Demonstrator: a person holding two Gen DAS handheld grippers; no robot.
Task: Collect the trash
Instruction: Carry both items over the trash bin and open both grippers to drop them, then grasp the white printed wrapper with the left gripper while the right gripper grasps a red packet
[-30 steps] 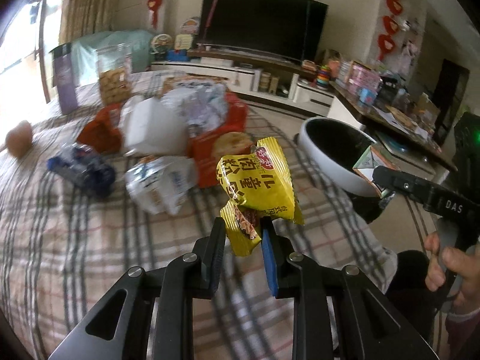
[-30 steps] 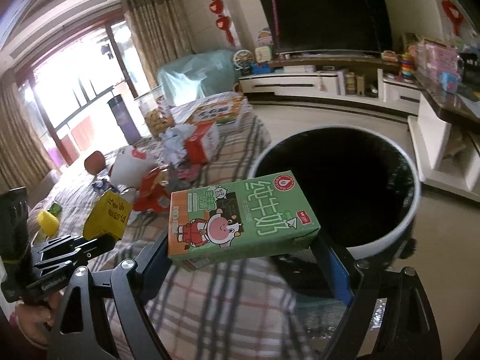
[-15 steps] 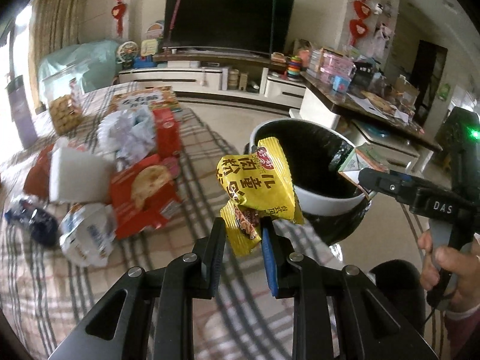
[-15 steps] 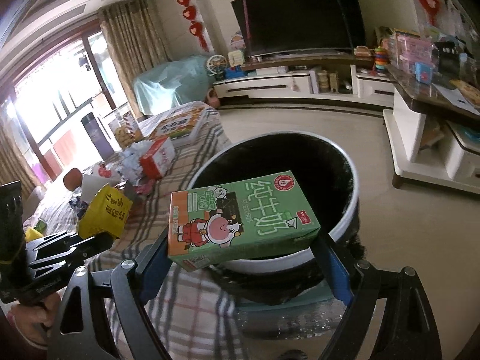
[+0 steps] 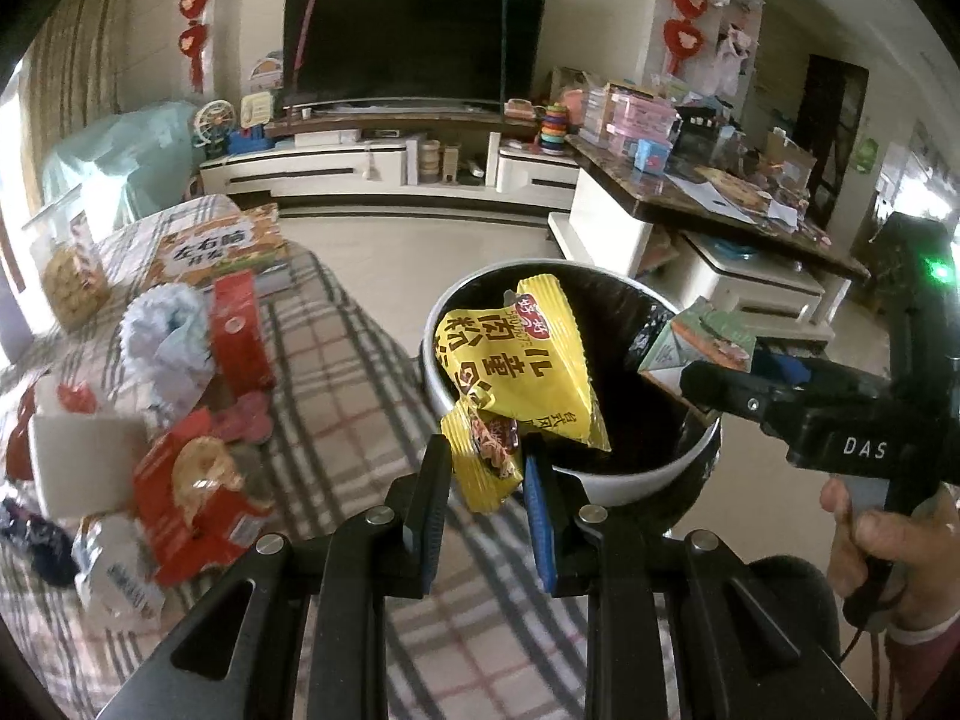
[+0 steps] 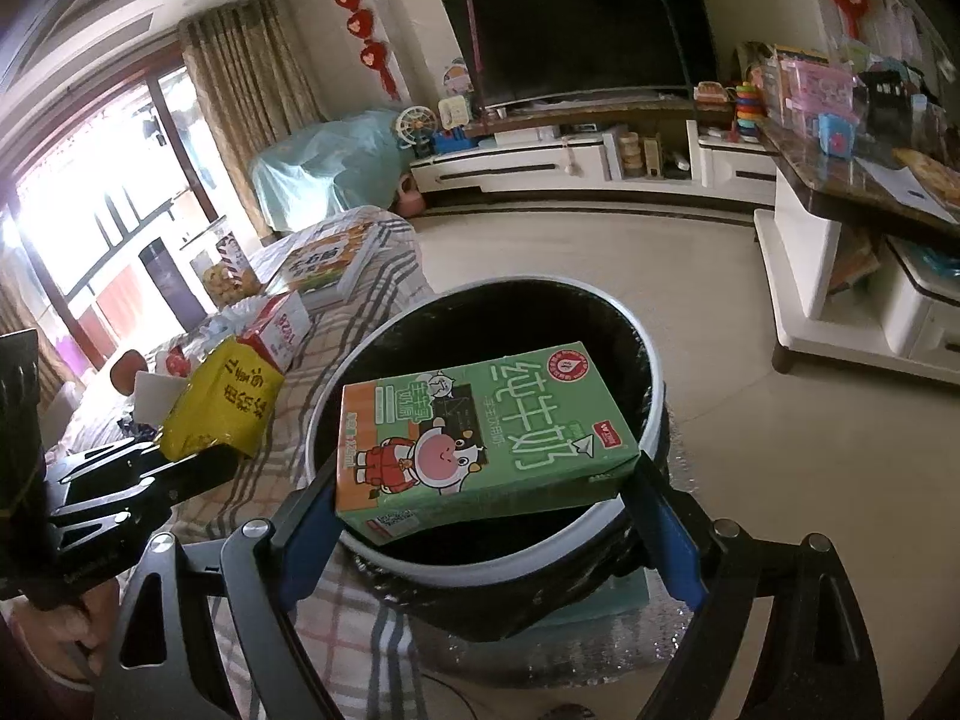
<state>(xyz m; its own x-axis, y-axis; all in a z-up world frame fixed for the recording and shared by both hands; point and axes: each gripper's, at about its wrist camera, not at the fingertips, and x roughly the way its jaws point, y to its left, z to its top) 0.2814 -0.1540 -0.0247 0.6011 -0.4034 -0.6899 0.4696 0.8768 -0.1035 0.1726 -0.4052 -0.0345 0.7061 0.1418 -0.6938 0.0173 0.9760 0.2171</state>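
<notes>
My left gripper [image 5: 486, 474] is shut on a yellow snack wrapper [image 5: 516, 378] and holds it at the near rim of a round white trash bin [image 5: 630, 480] lined with a black bag. My right gripper [image 6: 480, 504] is shut on a green milk carton [image 6: 480, 432] and holds it over the bin's [image 6: 651, 420] open mouth. In the right wrist view the left gripper [image 6: 150, 462] with the wrapper [image 6: 222, 408] is at the left. In the left wrist view the right gripper [image 5: 714, 384] with the carton [image 5: 702, 342] is at the right.
A plaid-covered table [image 5: 360, 396] left of the bin carries red snack packets [image 5: 198, 480], a crumpled tissue [image 5: 162, 348], a white box [image 5: 78, 456] and a cookie jar [image 5: 66, 276]. A TV stand [image 5: 384, 162] and a cluttered side table [image 5: 720, 192] stand behind.
Both grippers have moved from over the table toward the bin, still holding their items. The bin now lies directly under the carton and just beyond the wrapper.
</notes>
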